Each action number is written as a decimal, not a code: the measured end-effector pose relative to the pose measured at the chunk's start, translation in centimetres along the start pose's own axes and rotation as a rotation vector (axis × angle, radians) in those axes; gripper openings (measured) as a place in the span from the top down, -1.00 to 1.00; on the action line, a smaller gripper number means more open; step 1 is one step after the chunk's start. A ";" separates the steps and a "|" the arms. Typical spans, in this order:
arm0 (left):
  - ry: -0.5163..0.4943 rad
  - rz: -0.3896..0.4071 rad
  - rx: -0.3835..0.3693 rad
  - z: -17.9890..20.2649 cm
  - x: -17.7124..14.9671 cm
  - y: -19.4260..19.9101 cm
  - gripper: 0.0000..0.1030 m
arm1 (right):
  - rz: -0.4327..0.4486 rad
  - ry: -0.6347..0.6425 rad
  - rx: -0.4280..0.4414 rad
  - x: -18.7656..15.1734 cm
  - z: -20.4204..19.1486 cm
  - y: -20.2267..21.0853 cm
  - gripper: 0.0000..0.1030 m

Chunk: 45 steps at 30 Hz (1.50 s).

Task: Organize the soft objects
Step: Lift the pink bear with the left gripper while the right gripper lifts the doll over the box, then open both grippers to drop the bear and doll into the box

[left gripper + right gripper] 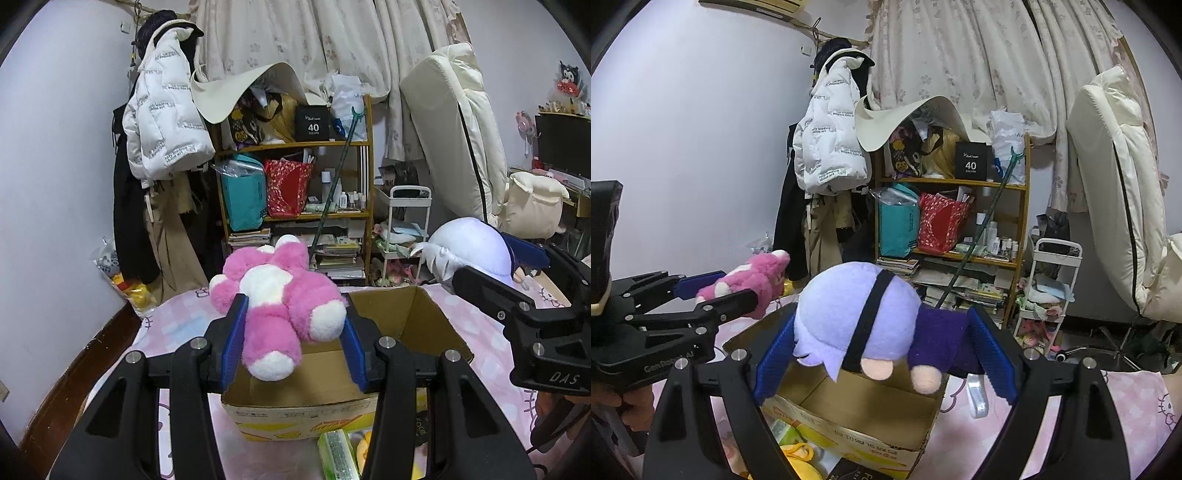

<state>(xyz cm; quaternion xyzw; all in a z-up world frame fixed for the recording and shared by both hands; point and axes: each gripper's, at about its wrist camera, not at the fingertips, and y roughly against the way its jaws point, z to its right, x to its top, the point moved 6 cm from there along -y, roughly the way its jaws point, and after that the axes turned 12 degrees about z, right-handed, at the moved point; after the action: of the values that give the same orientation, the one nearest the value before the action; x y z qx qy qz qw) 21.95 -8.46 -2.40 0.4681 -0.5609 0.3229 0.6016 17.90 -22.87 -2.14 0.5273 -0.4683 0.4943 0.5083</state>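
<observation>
My left gripper (293, 336) is shut on a pink and white plush bear (280, 299), held just above the near left part of an open cardboard box (417, 317). The right gripper (882, 354) is shut on a lavender-haired plush doll (857, 317) with a black band and dark purple body, hanging over the same cardboard box (849, 410). In the left wrist view the doll's pale head (469, 247) shows at the right, inside the right gripper (517, 273). From the right wrist view the pink bear (753, 280) appears at the left in the left gripper (720, 291).
The box rests on a pink patterned bedspread (480, 332). A green packet (338, 454) and yellow items lie in front of the box. Behind stand a cluttered wooden shelf (295, 184), hung coats (162, 122), a white trolley (406, 229) and cream cushions (461, 122).
</observation>
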 end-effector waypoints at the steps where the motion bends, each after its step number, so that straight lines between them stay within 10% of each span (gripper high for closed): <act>1: -0.001 -0.005 0.003 0.0 -0.2 -0.2 0.09 | -0.002 0.000 0.000 -0.2 0.0 -0.2 -0.81; 35: 0.023 -0.144 -0.038 0.5 -4.6 -2.6 0.08 | -0.120 -0.130 0.102 -5.0 0.6 -3.4 -0.83; 45: 0.033 -0.144 -0.011 0.0 -4.1 -1.8 -0.34 | -0.174 -0.114 0.110 -6.0 -0.1 -3.8 -0.98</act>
<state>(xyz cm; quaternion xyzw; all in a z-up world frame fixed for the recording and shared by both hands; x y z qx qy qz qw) 22.93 -8.52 -6.81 0.4984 -0.5175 0.2833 0.6352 21.28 -22.68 -8.44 0.6203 -0.4209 0.4426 0.4922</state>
